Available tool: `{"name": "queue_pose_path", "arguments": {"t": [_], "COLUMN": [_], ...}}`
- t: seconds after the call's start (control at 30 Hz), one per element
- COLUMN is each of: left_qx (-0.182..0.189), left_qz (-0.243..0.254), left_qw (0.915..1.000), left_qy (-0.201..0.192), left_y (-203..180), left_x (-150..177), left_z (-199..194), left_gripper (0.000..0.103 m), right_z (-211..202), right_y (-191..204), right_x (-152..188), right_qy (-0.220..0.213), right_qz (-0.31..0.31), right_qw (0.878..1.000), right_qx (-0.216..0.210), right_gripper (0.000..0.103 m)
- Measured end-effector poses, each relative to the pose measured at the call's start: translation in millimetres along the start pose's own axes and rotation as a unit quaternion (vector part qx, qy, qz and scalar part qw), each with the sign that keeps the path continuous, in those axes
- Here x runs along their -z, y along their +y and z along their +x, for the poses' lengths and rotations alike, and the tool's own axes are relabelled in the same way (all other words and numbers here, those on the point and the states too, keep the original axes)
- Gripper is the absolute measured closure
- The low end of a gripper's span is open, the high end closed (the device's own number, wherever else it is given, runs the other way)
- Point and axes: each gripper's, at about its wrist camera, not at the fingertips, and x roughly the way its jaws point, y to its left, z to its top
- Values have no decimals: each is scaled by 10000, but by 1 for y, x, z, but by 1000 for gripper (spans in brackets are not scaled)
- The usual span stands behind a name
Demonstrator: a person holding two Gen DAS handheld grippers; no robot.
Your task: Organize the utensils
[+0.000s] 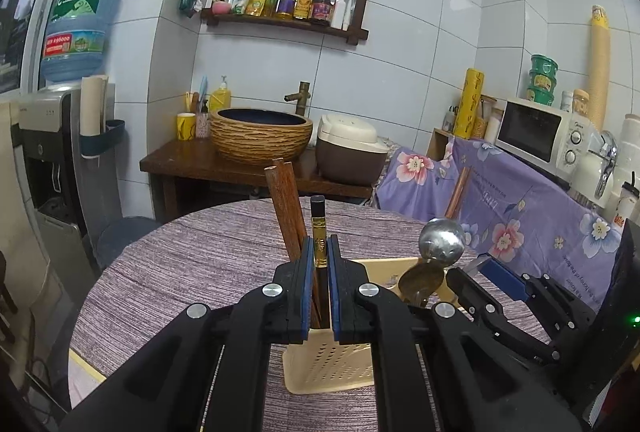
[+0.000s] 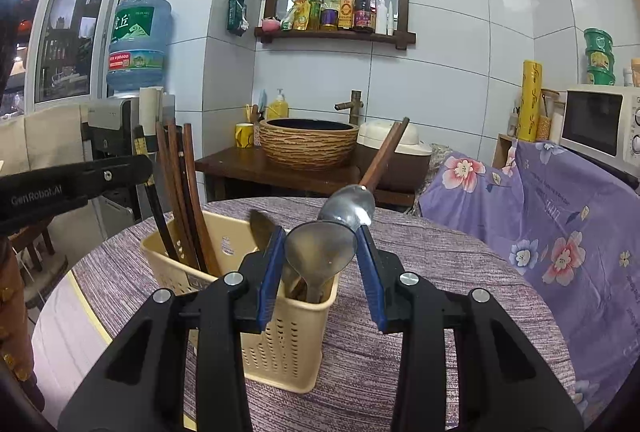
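The left gripper (image 1: 319, 264) is clamped on a black chopstick (image 1: 318, 232) standing upright over the left compartment of the cream utensil holder (image 2: 276, 348) on the counter (image 2: 420, 272), beside brown chopsticks (image 1: 286, 209). The right gripper (image 2: 320, 260), partly open, pinches a steel spoon (image 2: 348, 209) above the right compartment, which holds more spoons (image 2: 320, 256).

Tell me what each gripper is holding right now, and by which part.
Left gripper: black chopstick, clamped below its gold band. Right gripper: metal spoon, jaws on the bowl's edges, handle down in the beige caddy.
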Motion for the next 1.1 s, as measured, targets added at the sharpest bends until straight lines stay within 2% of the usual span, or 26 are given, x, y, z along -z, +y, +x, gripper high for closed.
{"name": "queue_pose_path", "arguments": {"t": [0.23,0.4,0.43,0.47,0.5,0.53,0.57,0.6,0.67,0.7,0.73,0.87,1.1], "left_qx": [35,22,26,25,12,0,-4,-4,-17,-9,-11,-17,-235], "left_qz": [22,50,44,38,28,20,18,29,55,60,57,-5,158], "left_qw": [10000,10000,10000,9999,9999,9998,9996,9994,9991,9989,9987,9984,9987], "left_qy": [26,-27,-52,-94,-154,-215,-280,-346,-413,-473,-507,-568,-436], "left_y": [-2,-1,-1,0,2,3,4,7,9,12,13,20,9], "left_x": [0,3,4,5,7,9,13,18,28,37,44,79,138], "left_z": [-2,-9,-11,-15,-20,-25,-30,-36,-46,-53,-58,-83,-120], "left_gripper": [95,94,89,78,71,55,43,37,16,13,7,6,6], "right_z": [2,-5,-7,-12,-16,-21,-27,-34,-48,-58,-65,-99,-162], "right_y": [-3,-7,-8,-10,-12,-14,-17,-20,-24,-27,-29,-35,-28], "right_x": [6,8,9,9,10,12,13,17,25,32,38,72,140], "right_qy": [52,7,-4,-4,6,13,24,58,115,176,226,412,505], "right_qz": [64,153,189,230,262,306,359,432,518,549,581,745,804], "right_qw": [10000,9999,9998,9997,9997,9995,9993,9990,9985,9983,9980,9962,9954], "right_qx": [-6,6,-10,-26,-32,-45,-71,-100,-124,-132,-130,-178,-120], "right_gripper": [65,53,53,53,48,43,33,26,20,14,12,6,6]}}
